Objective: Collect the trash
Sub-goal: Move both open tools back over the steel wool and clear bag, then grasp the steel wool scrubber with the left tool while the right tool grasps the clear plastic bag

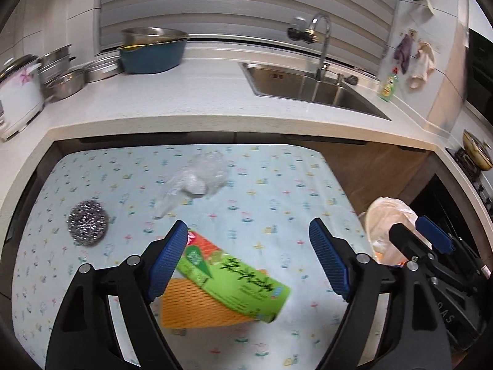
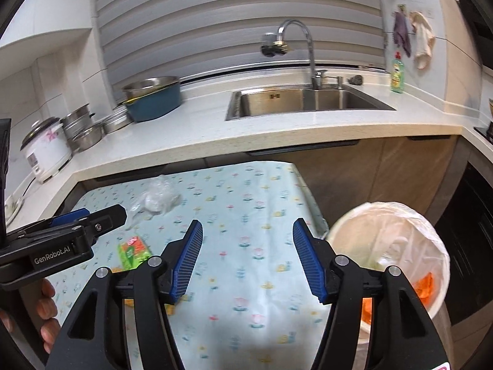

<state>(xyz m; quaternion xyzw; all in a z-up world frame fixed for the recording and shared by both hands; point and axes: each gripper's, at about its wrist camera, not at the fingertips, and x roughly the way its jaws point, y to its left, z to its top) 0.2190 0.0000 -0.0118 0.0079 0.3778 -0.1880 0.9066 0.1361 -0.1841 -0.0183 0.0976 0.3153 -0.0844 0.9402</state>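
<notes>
We're hovering both grippers over the table [image 1: 277,185], nothing between the jaws. Left gripper [image 1: 248,257] is standing wide above the green packet [image 1: 234,280], which is lying on an orange mesh cloth [image 1: 191,305]. Right gripper [image 2: 248,259] is gaping moderately, empty, just beside the trash bin [image 2: 348,231]. The bin is lined with a plastic bag and already holding orange scraps [image 2: 426,286], so we're judging the task partly done. Still lying out: packet, steel scourer [image 1: 87,222], crumpled clear plastic [image 1: 197,182] farther back. Sink [image 2: 308,100] is looking empty.

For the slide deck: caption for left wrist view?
Open left claw above green sponge pack on floral tablecloth; steel scourer left.
</notes>
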